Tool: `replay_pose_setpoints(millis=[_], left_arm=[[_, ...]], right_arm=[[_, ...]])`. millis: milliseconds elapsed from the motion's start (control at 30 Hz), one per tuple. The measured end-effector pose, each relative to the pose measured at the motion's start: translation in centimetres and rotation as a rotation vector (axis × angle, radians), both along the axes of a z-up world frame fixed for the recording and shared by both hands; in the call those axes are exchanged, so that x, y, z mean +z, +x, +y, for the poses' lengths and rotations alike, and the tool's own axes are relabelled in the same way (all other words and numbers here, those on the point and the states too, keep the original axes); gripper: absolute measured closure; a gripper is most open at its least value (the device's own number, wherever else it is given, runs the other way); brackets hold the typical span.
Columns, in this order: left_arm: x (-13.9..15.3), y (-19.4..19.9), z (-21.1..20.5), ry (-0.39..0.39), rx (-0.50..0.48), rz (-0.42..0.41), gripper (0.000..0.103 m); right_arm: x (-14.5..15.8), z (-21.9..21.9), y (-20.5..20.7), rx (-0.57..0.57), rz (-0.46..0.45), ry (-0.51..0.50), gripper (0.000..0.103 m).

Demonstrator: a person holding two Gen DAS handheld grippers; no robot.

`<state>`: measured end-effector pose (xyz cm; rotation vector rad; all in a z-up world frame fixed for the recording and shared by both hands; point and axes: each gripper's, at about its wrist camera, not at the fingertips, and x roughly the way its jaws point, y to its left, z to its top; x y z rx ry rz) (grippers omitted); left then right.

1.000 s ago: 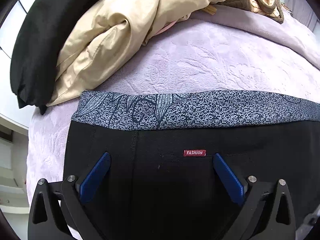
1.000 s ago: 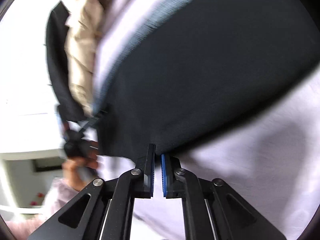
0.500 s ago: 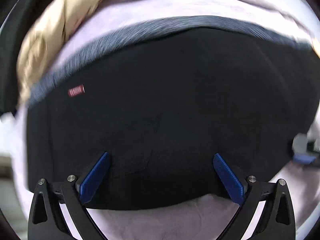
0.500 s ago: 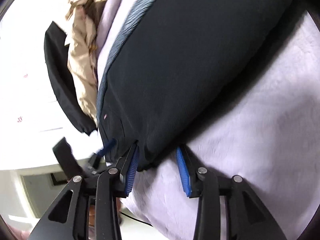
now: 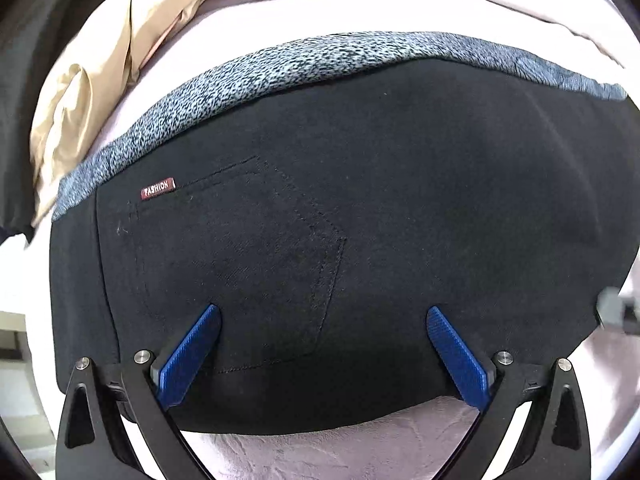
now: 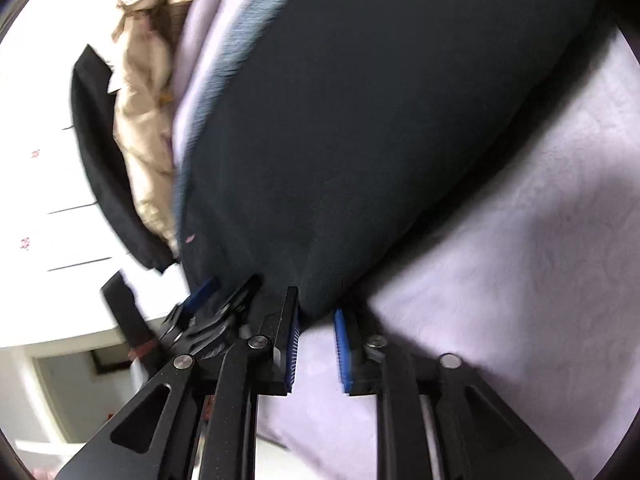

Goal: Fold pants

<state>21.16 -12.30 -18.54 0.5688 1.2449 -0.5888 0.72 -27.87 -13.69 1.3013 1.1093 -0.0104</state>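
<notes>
The black pants lie folded on a lilac bedspread, with a grey speckled waistband at the far edge and a red FASHION tag by a back pocket. My left gripper is open, its blue pads spread over the near fold edge, holding nothing. In the right wrist view the pants fill the middle. My right gripper is open, just off the near corner of the fold, holding nothing. The left gripper shows beside it.
A beige padded jacket and a black garment are piled at the far left of the bed; both also show in the right wrist view: the jacket, the black garment. White furniture stands beyond the bed's edge.
My right gripper was shut on the pants' edge a second ago; it has opened and let go. My left gripper stayed open and pulled back from the waistband to the near fold edge.
</notes>
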Motion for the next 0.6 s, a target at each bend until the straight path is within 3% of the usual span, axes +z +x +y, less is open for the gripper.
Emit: replay_pose_setpoints(millis=[67, 200, 367, 600], left_arm=[[-0.2, 0.2, -0.2, -0.005, -0.01, 0.019, 0.0], [-0.2, 0.7, -0.3, 0.002, -0.01, 0.037, 0.0], [0.3, 1.9, -0.2, 0.004, -0.007, 0.043, 0.0], [0.4, 2.2, 1.0, -0.001, -0.004, 0.042, 0.0]], right_arm=[[2.2, 2.5, 1.2, 0.178, -0.04, -0.102, 0.083], [3.5, 8.1, 4.1, 0.469, -0.113, -0.286, 0.083], [2.4, 8.7, 6.0, 0.468, -0.116, -0.331, 0.083], [3.0, 9.0, 5.9, 0.505, -0.132, -0.415, 0.083]])
